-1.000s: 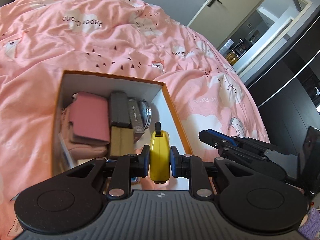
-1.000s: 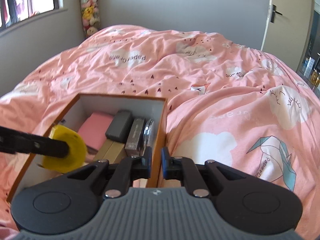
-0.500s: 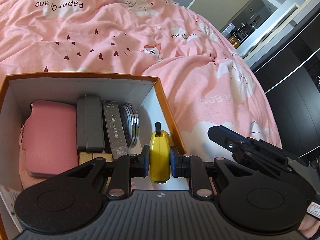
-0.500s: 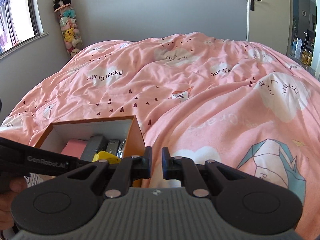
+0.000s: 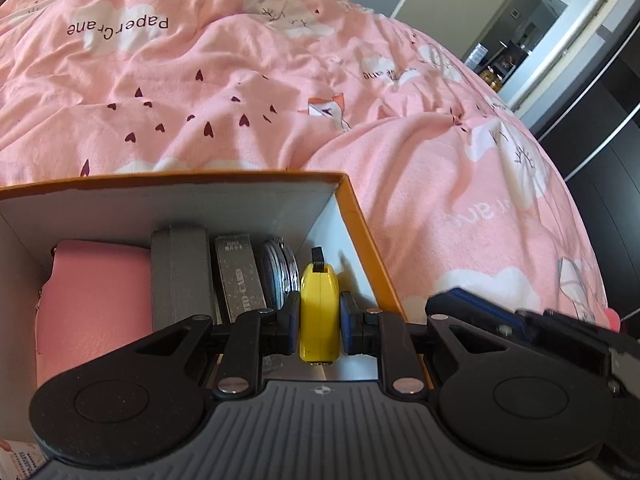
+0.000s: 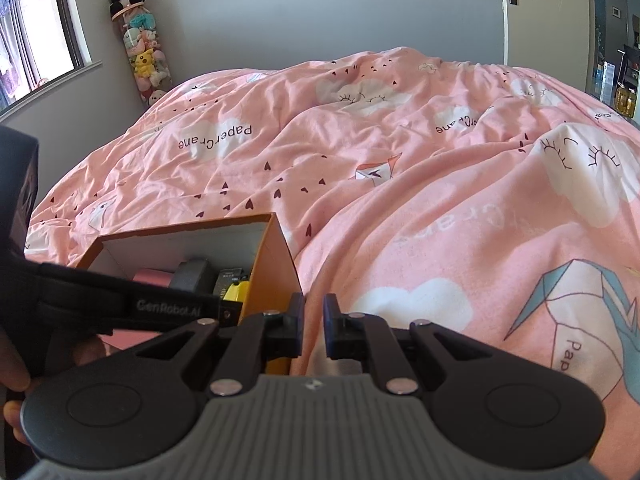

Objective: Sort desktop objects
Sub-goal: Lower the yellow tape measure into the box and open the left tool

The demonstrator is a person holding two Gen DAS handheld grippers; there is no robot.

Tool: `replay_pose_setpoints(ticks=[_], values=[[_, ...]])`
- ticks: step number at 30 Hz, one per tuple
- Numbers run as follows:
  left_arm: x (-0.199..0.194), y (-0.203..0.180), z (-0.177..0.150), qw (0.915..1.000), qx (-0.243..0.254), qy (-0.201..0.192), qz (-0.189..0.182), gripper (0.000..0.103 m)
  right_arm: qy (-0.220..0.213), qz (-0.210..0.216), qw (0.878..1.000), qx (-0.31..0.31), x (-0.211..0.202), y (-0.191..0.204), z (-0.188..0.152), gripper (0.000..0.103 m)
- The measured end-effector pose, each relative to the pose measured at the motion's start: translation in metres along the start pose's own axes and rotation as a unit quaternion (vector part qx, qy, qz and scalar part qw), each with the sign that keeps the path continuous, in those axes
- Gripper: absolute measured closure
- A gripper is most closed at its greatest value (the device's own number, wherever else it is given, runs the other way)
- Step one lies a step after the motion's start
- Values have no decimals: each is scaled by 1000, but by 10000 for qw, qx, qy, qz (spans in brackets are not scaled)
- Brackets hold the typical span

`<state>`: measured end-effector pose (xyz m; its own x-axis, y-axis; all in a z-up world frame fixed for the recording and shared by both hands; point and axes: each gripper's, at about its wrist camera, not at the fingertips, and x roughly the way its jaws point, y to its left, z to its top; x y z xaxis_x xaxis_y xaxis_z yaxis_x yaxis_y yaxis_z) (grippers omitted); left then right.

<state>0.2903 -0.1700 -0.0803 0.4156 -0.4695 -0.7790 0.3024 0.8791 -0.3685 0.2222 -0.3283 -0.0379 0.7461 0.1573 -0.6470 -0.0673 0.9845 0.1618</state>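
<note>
My left gripper (image 5: 319, 320) is shut on a yellow tape measure (image 5: 319, 312), held upright inside the orange box (image 5: 360, 224) near its right wall. In the box lie a pink pouch (image 5: 96, 304), a grey case (image 5: 180, 276), a dark card box (image 5: 239, 280) and a round metal tin (image 5: 280, 276). In the right wrist view the box (image 6: 276, 256) sits at the lower left, with the left gripper's arm (image 6: 120, 304) reaching into it and the tape measure (image 6: 236, 292) just showing. My right gripper (image 6: 313, 324) hovers outside the box's right wall, shut on nothing.
The box rests on a rumpled pink duvet (image 5: 280, 100) that covers the whole bed. A person's hand (image 6: 16, 368) holds the left gripper. A tube of plush toys (image 6: 140, 52) stands in the far corner, and a doorway (image 5: 540, 20) opens at the right.
The left gripper has moved forward and down into the box with the tape measure. The right gripper has drawn back to the right, outside the box wall.
</note>
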Motion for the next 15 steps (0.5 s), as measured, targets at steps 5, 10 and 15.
replay_pose_setpoints(ticks=[5, 10, 15], values=[[3, -3, 8, 9996, -174, -146, 169, 81, 44, 24, 10000, 3, 4, 0, -1, 93], [5, -8, 9, 9991, -192, -245, 302, 81, 50, 47, 10000, -8, 3, 1, -3, 93], [5, -6, 11, 9989, -282, -250, 269, 80, 43, 20, 10000, 36, 1, -1, -4, 93]])
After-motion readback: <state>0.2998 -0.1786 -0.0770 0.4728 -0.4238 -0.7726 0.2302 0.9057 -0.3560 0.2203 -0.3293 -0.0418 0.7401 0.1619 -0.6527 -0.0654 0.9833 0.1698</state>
